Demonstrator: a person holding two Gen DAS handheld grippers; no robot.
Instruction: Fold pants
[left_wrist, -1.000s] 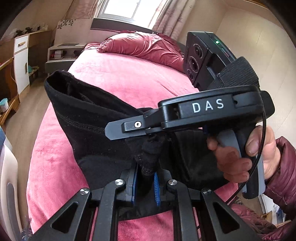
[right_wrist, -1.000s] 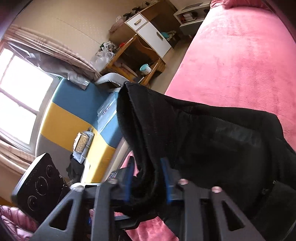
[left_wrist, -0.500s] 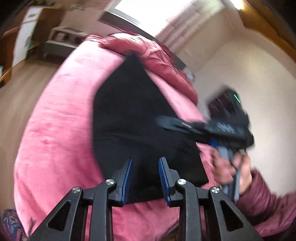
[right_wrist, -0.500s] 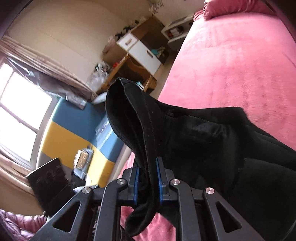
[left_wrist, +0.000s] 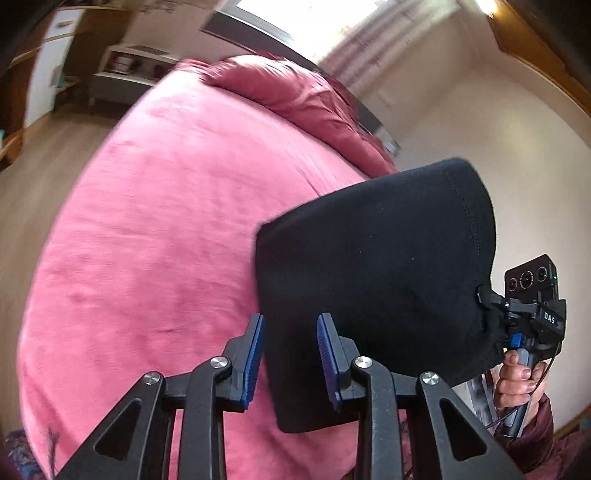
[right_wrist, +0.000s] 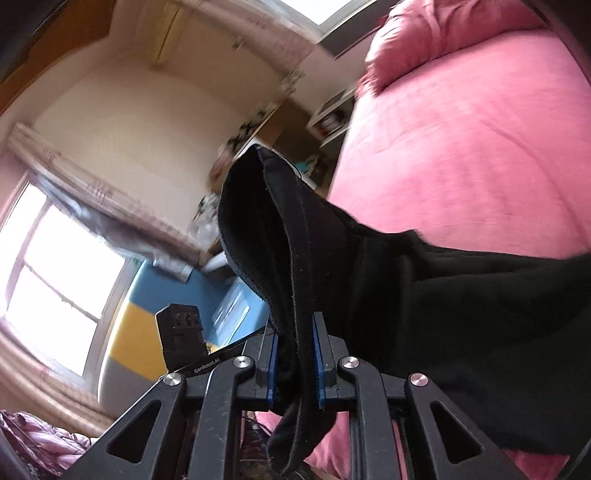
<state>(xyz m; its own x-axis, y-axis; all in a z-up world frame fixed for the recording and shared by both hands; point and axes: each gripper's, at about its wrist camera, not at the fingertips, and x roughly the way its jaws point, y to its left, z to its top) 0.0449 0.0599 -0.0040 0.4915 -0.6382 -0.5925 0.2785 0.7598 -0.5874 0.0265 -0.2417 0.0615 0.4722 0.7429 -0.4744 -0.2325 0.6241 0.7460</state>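
Note:
The black pants (left_wrist: 376, 273) hang folded above the pink bed (left_wrist: 155, 229), held up at their right edge by my right gripper (left_wrist: 487, 314). My left gripper (left_wrist: 290, 362) is open; its blue pads (left_wrist: 253, 360) stand on either side of the pants' lower left corner without pinching it. In the right wrist view my right gripper (right_wrist: 293, 363) is shut on a bunched hem of the pants (right_wrist: 461, 310), which drape away to the right. The left gripper's body (right_wrist: 181, 336) shows at lower left there.
A rumpled pink duvet (left_wrist: 306, 107) lies at the head of the bed. Wooden floor (left_wrist: 33, 162) runs along the left side, with shelves (left_wrist: 129, 70) and a desk beyond. A blue and yellow panel (right_wrist: 147, 332) stands by the window.
My left gripper has let go of the pants and opened. The right gripper has carried the pants to the right and up, away from the left one.

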